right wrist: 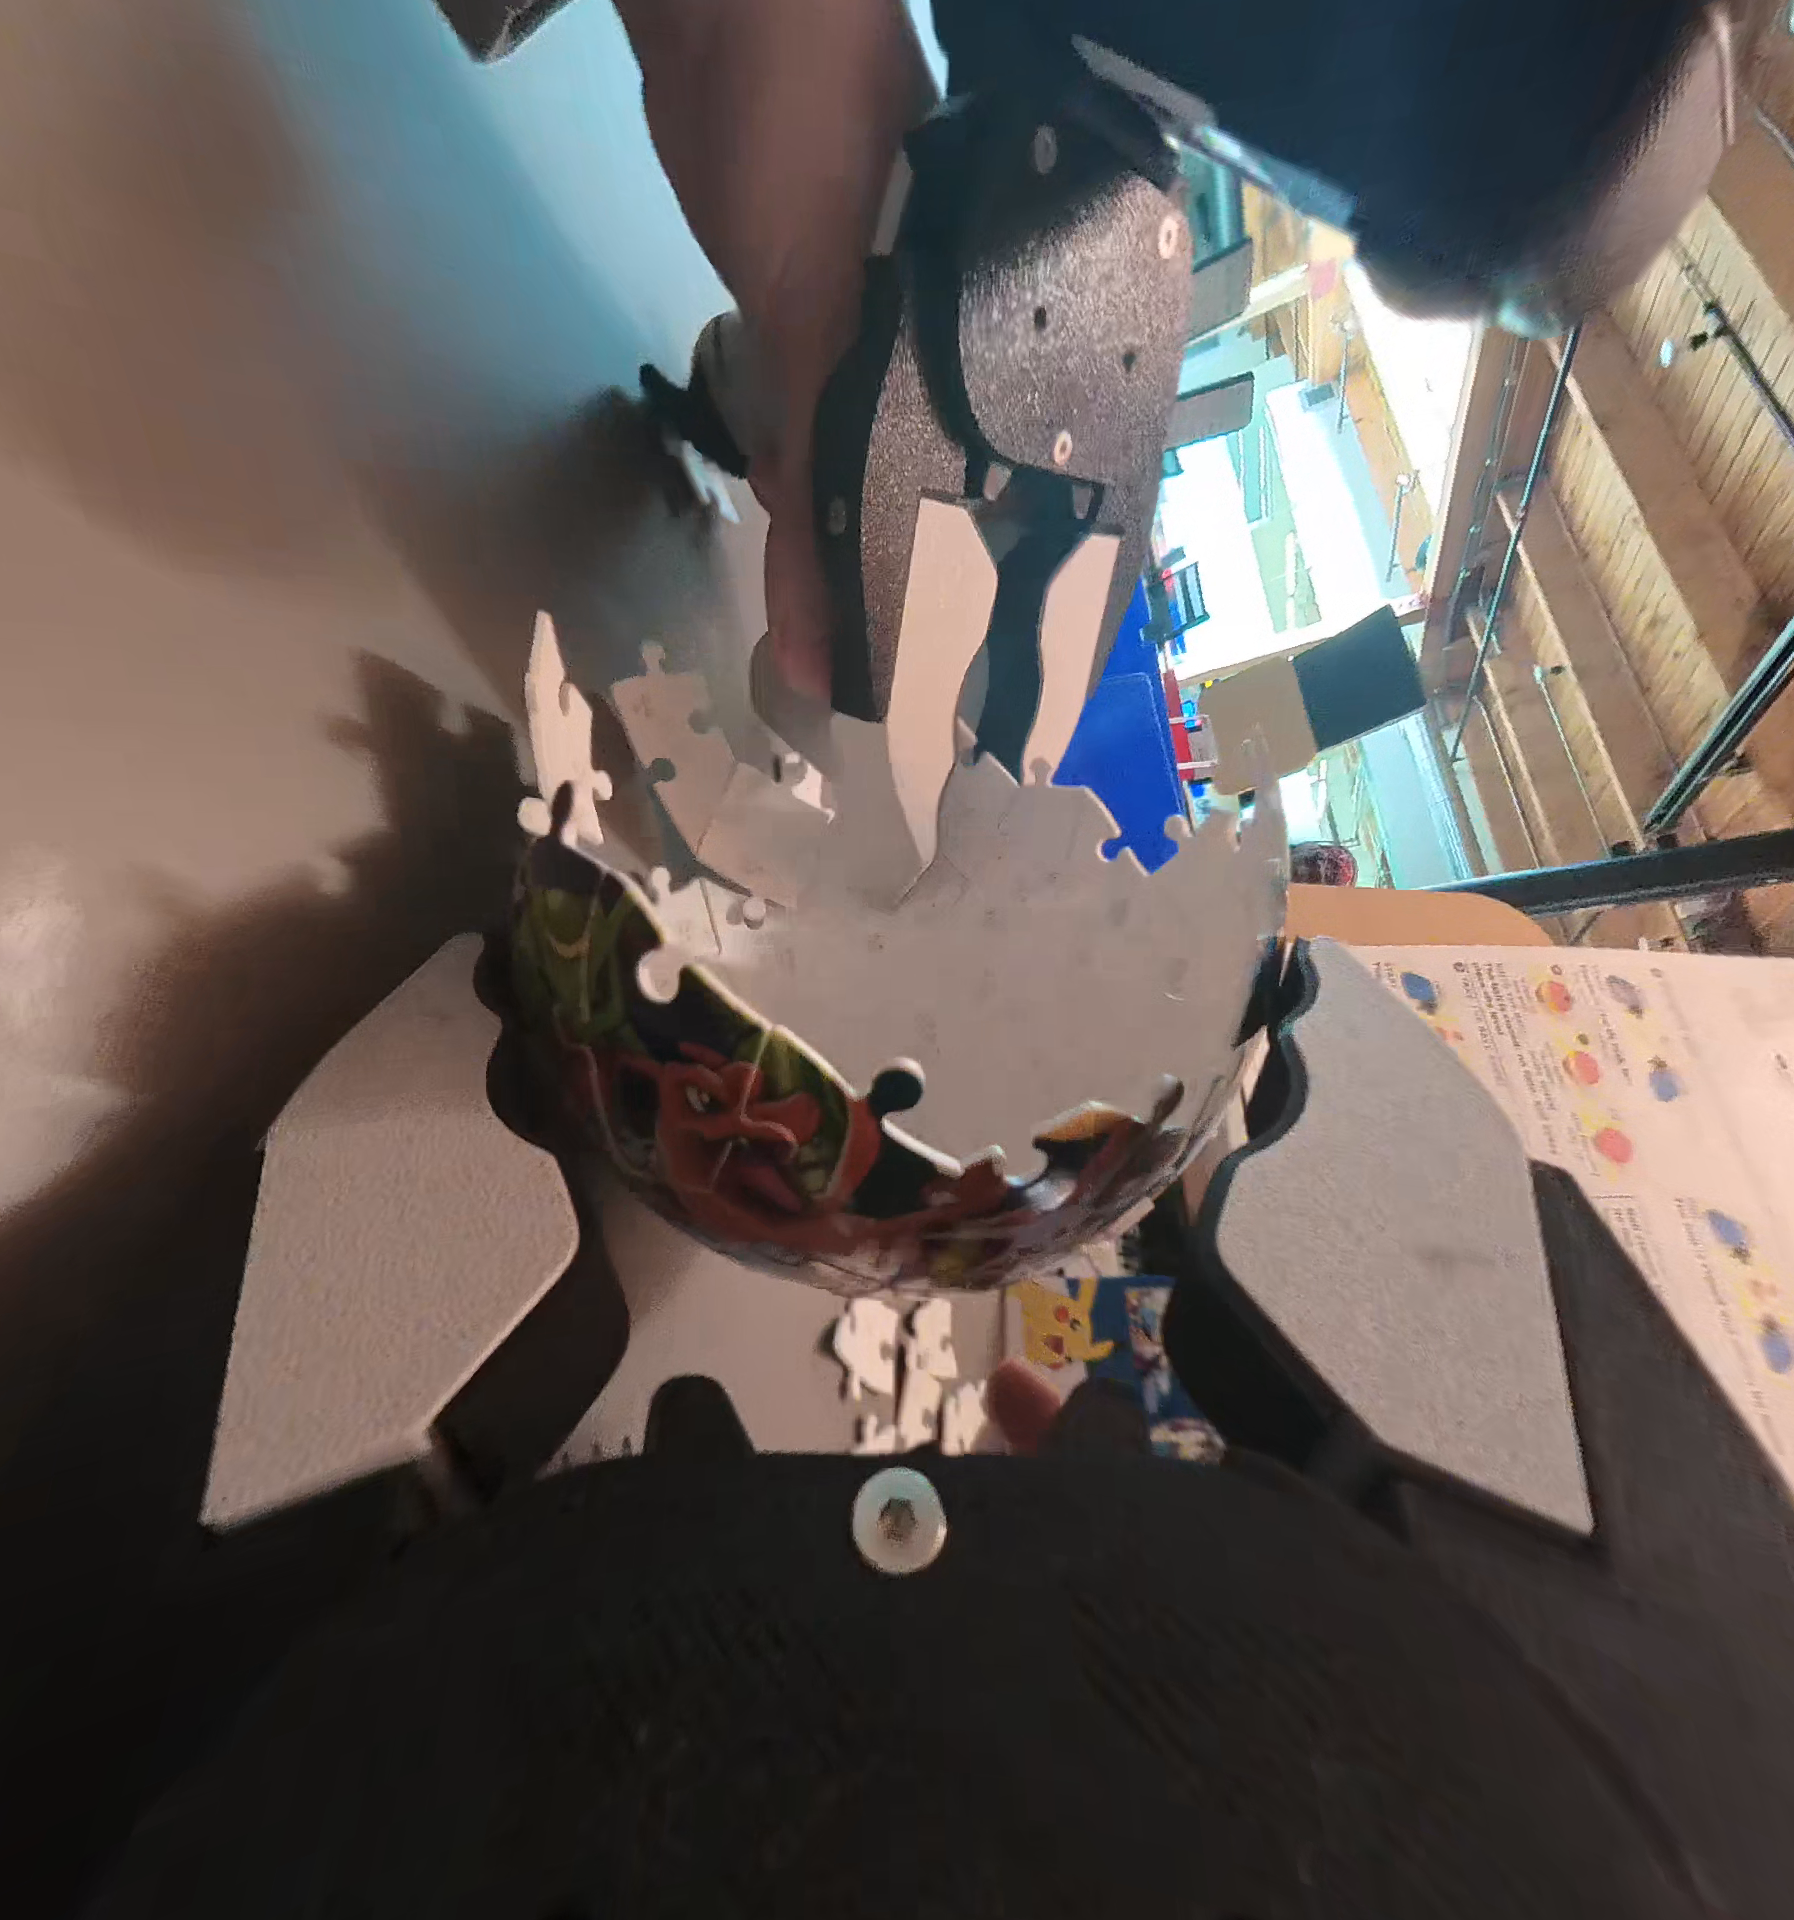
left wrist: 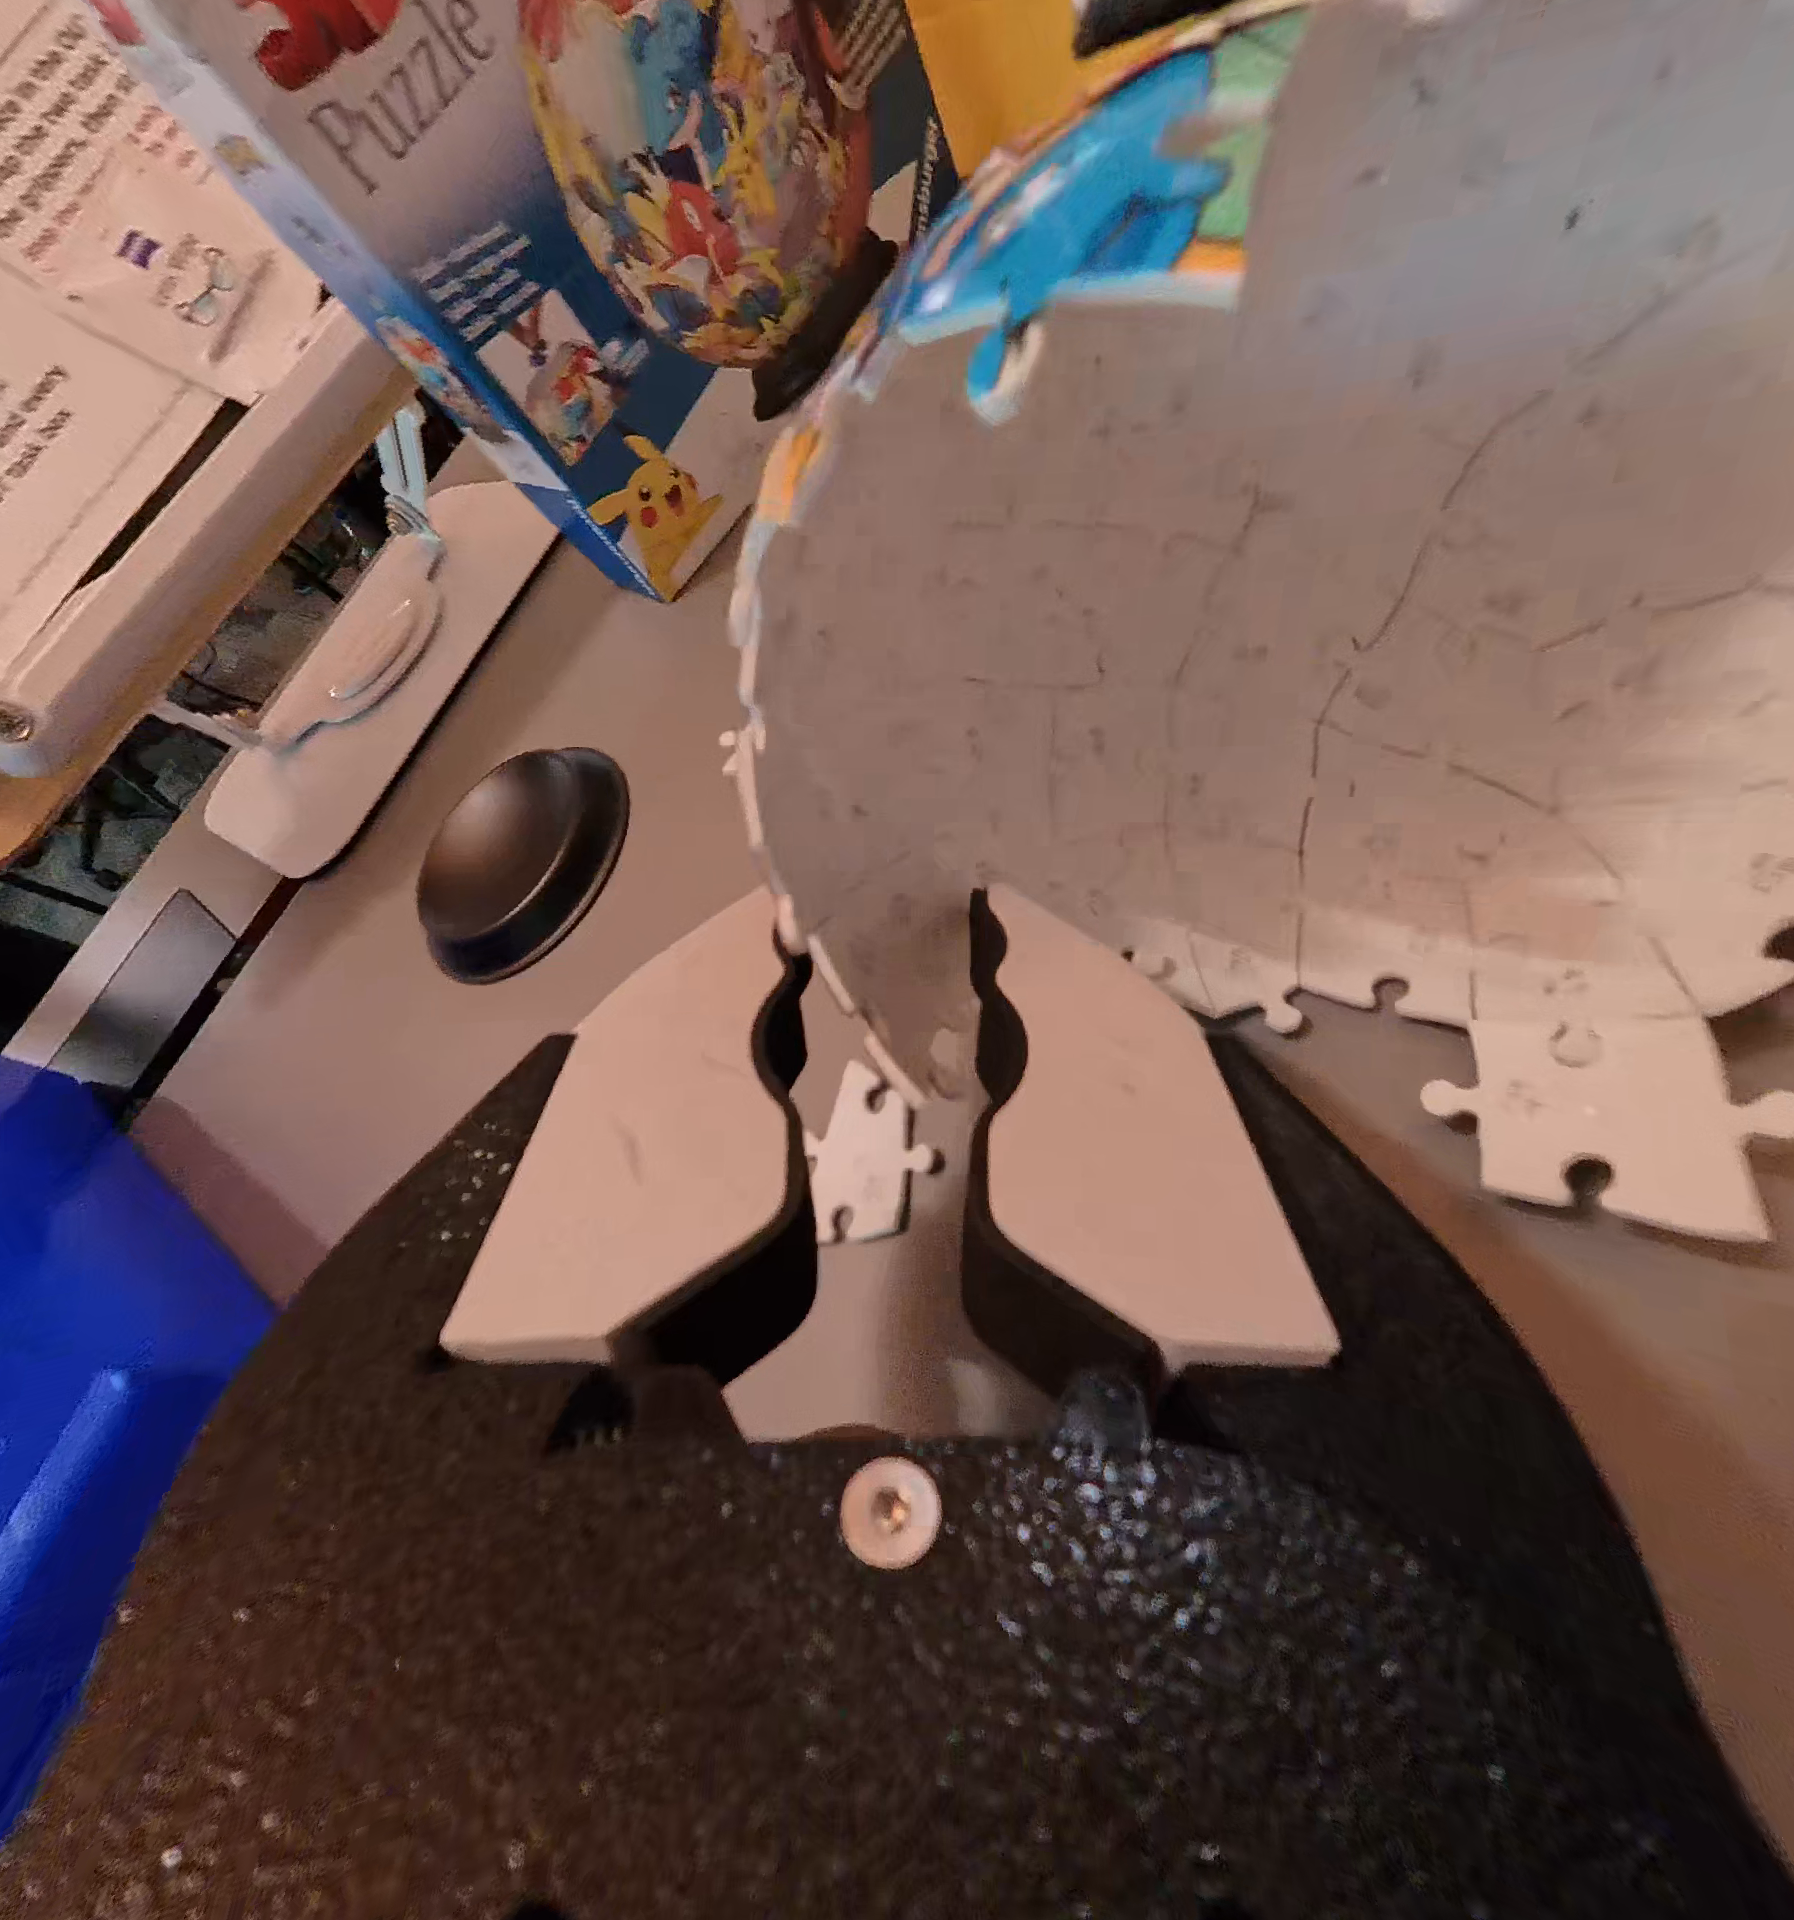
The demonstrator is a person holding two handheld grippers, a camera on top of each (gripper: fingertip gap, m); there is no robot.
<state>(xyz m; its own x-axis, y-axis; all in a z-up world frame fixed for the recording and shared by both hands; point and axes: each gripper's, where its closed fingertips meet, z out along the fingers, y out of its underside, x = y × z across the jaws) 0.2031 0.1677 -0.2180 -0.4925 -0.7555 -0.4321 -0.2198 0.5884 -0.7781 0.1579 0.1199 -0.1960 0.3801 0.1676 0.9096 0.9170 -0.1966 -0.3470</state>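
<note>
A partly built puzzle ball shell (left wrist: 1184,675) has a white inside and a colourful cartoon print outside. It also shows in the right wrist view (right wrist: 976,987). My right gripper (right wrist: 882,966) holds it across its width, one finger against each side, lifted off the table. My left gripper (left wrist: 888,925) straddles the shell's jagged rim with its jaws close together, one finger inside and one outside. It appears in the right wrist view (right wrist: 966,790) too, held by a hand (right wrist: 799,364). A loose white piece (left wrist: 867,1164) lies on the table below the left fingers.
Joined white pieces (left wrist: 1599,1132) lie on the table to the right. A puzzle box (left wrist: 581,260), a black round stand (left wrist: 524,862) and a printed sheet (left wrist: 31,364) are at the back left. A blue bin (left wrist: 41,1351) is at the left edge. More loose pieces (right wrist: 903,1351) lie under the shell. The left gripper's tips are roughly 8 centimetres from the right gripper's. From the left gripper's tips to the loose white piece (left wrist: 867,1164) is close to 6 centimetres.
</note>
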